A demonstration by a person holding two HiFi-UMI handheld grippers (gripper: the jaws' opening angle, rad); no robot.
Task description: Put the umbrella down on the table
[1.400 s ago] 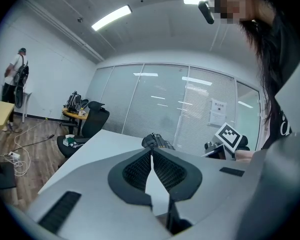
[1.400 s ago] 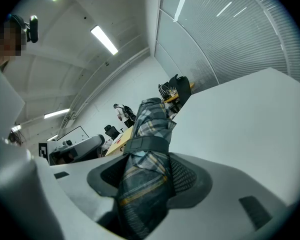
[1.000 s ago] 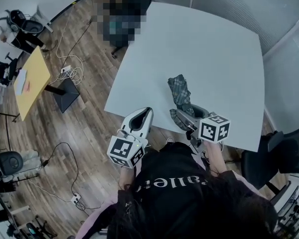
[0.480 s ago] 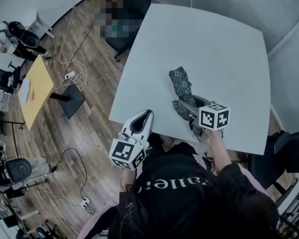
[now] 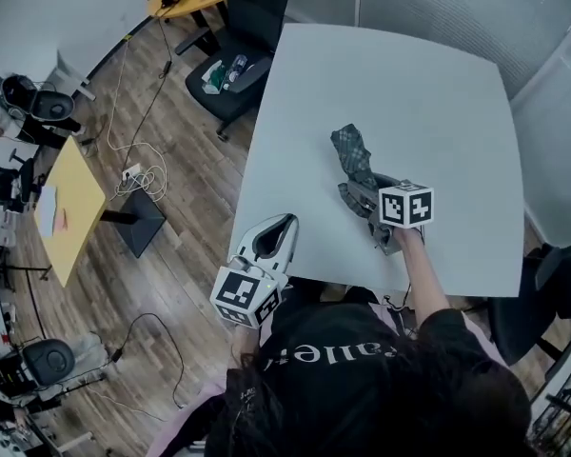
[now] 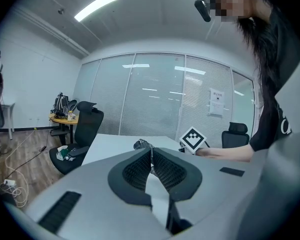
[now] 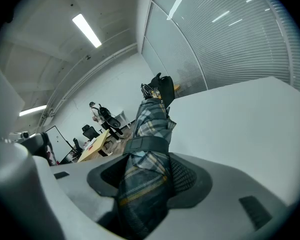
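Desk (image 5: 428, 84): pale grey and bare, spreading under and well ahead of the right jaws. Its near edge is lying just behind them. There is plenty of free surface for a set-down.

Umbrella (image 5: 354, 155): folded, plaid, bundled tight. You are pinching its rear part in the right gripper (image 5: 362, 198). The rest is projecting ahead of the jaws over the desk, dark end furthest out. In the right gripper view the fabric is filling the gap between the pads, and the dark strap (image 7: 146, 145) is wrapping the bundle just ahead of the jaws. I cannot tell from either view whether the far end is touching the desk.

Left gripper (image 5: 281, 227): you are carrying it off the desk's near edge, well to the left of the right jaws. Its jaws are pressed together, pad on pad, with nothing between them.

Step in hand, as I judge it: lowering, with release not yet due.
- You should be bringing the far end down first, then laying the held part flat.
- You should be spreading the jaws only once the whole length is resting on the desk. A soft round bundle is likely to roll if dropped.
- When backing out, be drawing straight rearward along the umbrella's line, so the pads are not dragging fabric or catching the strap.
- The left gripper is best kept clear, since it has nothing to do here.
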